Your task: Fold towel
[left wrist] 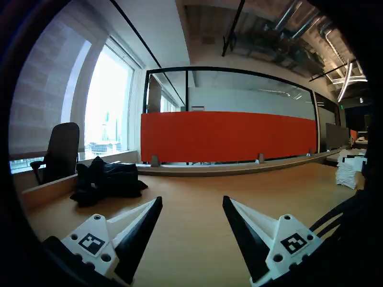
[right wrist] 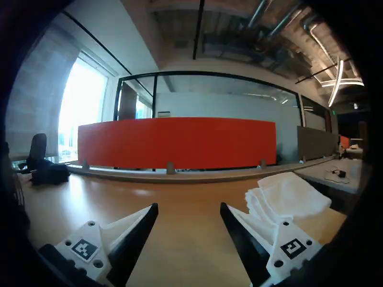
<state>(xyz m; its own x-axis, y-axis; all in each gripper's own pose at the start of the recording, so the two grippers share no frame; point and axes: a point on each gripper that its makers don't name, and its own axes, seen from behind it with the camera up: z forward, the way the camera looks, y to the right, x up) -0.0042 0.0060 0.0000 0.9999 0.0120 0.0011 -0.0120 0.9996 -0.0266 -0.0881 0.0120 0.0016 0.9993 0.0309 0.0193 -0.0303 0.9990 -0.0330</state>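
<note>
In the right gripper view a stack of folded white towels (right wrist: 287, 193) lies on the wooden table (right wrist: 191, 196), just beyond and to the right of my right gripper (right wrist: 188, 210), which is open with nothing between its fingers. The same white towel stack (left wrist: 349, 170) appears at the far right edge in the left gripper view. My left gripper (left wrist: 191, 203) hovers low over the bare table (left wrist: 210, 191), open and holding nothing.
A black bag or heap of dark cloth (left wrist: 107, 179) lies at the table's left, also seen far left as the dark bag (right wrist: 48, 172). A black office chair (left wrist: 60, 150) stands by the window. A red divider panel (left wrist: 230, 136) runs along the table's far edge.
</note>
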